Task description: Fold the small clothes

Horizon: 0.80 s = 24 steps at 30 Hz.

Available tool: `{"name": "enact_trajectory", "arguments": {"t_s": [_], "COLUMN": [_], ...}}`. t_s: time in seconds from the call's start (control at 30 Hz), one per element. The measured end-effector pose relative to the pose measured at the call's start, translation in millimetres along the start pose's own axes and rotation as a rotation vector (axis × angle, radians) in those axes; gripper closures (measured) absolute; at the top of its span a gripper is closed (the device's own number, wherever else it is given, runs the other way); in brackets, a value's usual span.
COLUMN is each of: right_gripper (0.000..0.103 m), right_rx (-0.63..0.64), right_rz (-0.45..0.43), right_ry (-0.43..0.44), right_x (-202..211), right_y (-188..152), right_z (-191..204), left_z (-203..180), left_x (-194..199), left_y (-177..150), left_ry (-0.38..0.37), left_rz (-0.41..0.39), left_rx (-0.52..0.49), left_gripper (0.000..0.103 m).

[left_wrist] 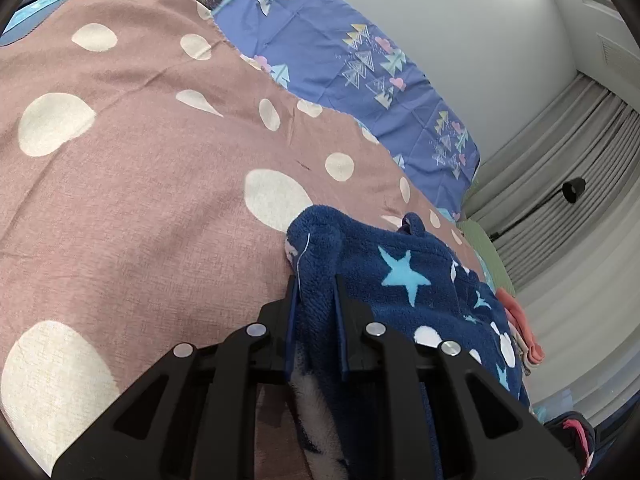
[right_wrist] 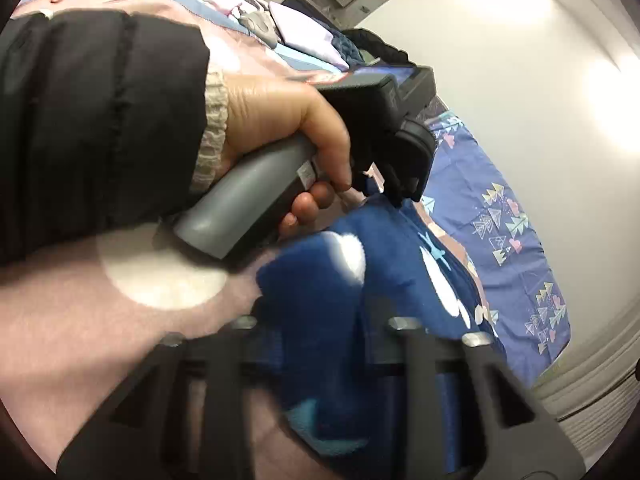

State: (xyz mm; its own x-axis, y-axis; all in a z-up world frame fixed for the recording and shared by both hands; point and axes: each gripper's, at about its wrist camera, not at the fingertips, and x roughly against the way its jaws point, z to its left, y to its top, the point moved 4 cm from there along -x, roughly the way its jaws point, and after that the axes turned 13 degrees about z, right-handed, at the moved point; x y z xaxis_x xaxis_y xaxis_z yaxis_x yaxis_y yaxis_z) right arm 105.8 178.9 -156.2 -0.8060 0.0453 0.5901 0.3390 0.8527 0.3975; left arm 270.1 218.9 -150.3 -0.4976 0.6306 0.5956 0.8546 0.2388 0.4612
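Navy fleece garment (left_wrist: 384,280) with pale stars and dots, lying lower right on the mauve spotted sheet (left_wrist: 140,168). Left gripper (left_wrist: 316,304) clamped narrow on a bunched fold of it. Right gripper (right_wrist: 320,320) blurred, fleece between its fingers; grip impossible to tell. Blue patterned sheet (left_wrist: 340,52) beyond, upper right.

The left gripper (left_wrist: 316,292) is matte black plastic, with angular link arms cut through by triangular openings and four round silver pivot pins in a row; its fingers (left_wrist: 292,320) are thin dark-blue blades. The right gripper (right_wrist: 320,320), blurred, has the same black frame and silver pins. The left hand (right_wrist: 280,120) wears a black quilted sleeve (right_wrist: 100,120) over a beige ribbed cuff (right_wrist: 212,128), around a grey handle (right_wrist: 248,200).
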Motion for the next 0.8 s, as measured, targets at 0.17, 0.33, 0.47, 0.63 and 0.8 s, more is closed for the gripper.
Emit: {"name": "enact_trajectory", "arguments": {"t_s": [0.17,0.33,0.47,0.63,0.8], "right_gripper": [0.081,0.049,0.048,0.047,0.054], "right_rx": [0.013,-0.03,-0.014,-0.048,-0.043], "right_rz": [-0.02,-0.042,-0.002,0.051,0.054], "right_ry": [0.027,0.041,0.037,-0.025,-0.118], "right_x": [12.7,39.3,57.4,37.1,6.8], "right_y": [-11.0,-28.0,-48.3,-45.5,-23.8], "right_z": [-4.3,-16.9,0.6,-3.9,-8.1], "left_z": [15.8,16.6,8.9,-3.1,-15.7], "left_x": [16.5,23.8,31.7,-1.3,-18.5], "left_y": [1.1,-5.2,-12.2,-21.7,-16.6], "left_ry": [-0.028,-0.072,-0.155,-0.124,-0.078], "left_rz": [-0.078,-0.021,0.009,0.126,0.137], "left_rx": [0.084,0.094,0.082,0.041,-0.014], "left_gripper": [0.103,0.074,0.052,0.045,0.069]}}
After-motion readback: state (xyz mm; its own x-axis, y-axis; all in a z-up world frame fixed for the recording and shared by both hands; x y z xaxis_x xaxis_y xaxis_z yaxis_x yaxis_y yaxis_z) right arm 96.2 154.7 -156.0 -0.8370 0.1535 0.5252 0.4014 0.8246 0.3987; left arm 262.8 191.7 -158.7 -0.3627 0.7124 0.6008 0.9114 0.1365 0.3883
